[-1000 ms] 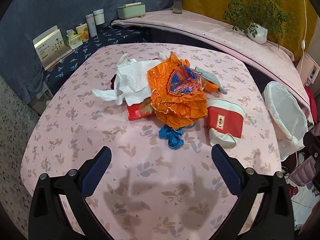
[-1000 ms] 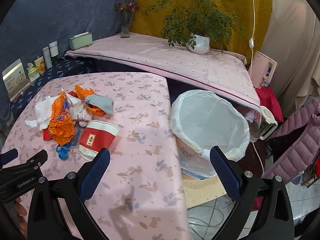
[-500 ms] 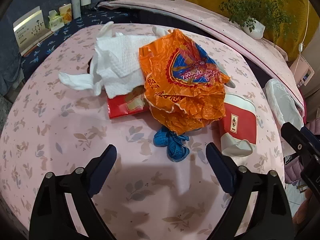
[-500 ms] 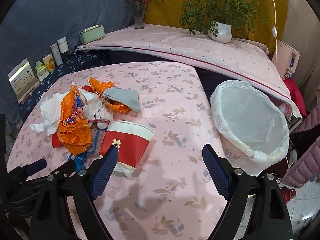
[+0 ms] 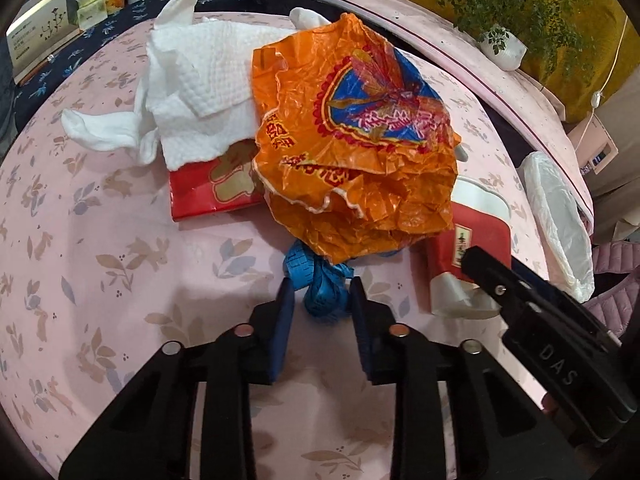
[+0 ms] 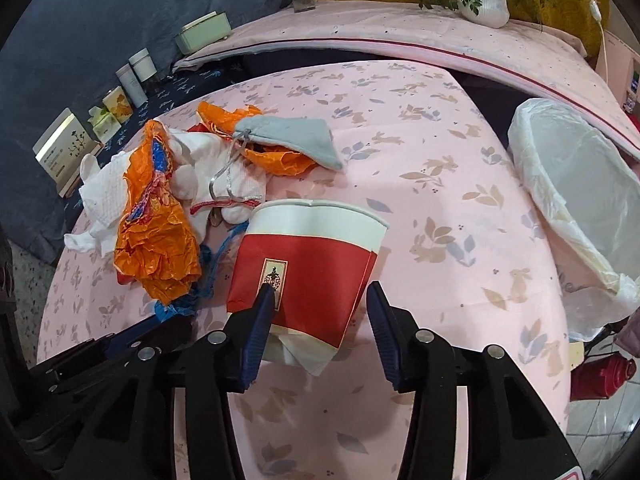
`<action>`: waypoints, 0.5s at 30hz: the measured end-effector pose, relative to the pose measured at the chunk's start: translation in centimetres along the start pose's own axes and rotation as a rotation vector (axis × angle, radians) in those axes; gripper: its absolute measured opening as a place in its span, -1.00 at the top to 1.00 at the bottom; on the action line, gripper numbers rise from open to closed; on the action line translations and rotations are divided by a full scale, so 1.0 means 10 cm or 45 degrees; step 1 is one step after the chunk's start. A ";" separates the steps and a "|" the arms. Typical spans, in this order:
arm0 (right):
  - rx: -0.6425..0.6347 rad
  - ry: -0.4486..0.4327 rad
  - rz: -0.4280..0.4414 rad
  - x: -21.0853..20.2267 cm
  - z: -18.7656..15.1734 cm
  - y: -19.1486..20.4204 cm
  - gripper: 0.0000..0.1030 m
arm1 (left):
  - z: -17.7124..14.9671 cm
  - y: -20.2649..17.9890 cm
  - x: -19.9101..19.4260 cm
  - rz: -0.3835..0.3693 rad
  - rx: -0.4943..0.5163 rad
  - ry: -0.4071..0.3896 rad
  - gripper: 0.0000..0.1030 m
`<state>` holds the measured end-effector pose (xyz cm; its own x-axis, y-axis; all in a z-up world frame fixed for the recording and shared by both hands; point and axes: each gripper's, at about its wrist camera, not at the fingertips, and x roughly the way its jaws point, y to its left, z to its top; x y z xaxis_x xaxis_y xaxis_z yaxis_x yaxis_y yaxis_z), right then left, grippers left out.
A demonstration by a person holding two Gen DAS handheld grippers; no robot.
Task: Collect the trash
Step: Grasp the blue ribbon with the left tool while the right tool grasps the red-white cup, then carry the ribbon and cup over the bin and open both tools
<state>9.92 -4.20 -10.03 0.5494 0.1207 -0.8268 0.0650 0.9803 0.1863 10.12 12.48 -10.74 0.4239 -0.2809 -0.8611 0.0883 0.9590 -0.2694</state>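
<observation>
A trash pile lies on the pink table: an orange plastic bag [image 5: 356, 148], white paper towels [image 5: 200, 84], a red packet [image 5: 208, 188], a crumpled blue ribbon [image 5: 322, 284] and a flattened red-and-white paper cup [image 6: 308, 276]. My left gripper [image 5: 322, 300] has its fingers closed on both sides of the blue ribbon. My right gripper [image 6: 320, 312] straddles the base of the paper cup, jaws partly closed; the left pad touches the cup, the right pad stands a little off it. A bin lined with a white bag [image 6: 576, 200] stands right of the table.
A grey pouch [image 6: 296, 140] and a second orange bag [image 6: 272, 156] lie behind the cup. Boxes and jars [image 6: 120, 92] stand on a dark shelf at the far left. A potted plant [image 6: 484, 4] sits on the pink ledge behind. A red object [image 6: 600, 376] lies on the floor.
Both grippers moved forward and down to the pile. The left jaws narrowed around the blue ribbon; the right jaws narrowed around the paper cup.
</observation>
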 end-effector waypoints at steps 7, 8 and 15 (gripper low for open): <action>-0.047 -0.016 0.049 -0.15 -0.03 0.10 0.57 | -0.04 -0.12 -0.05 -0.012 0.031 -0.002 0.71; -0.049 -0.026 0.046 -0.18 -0.03 0.09 0.58 | -0.04 -0.14 -0.07 -0.015 0.037 -0.003 0.71; -0.040 -0.156 -0.004 -0.62 0.01 -0.06 0.59 | -0.06 -0.43 -0.30 -0.053 0.095 -0.049 0.72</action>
<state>6.59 -5.59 -4.98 0.6471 0.0993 -0.7559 0.0420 0.9853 0.1653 7.90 9.19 -7.31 0.4528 -0.3201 -0.8322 0.1727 0.9471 -0.2703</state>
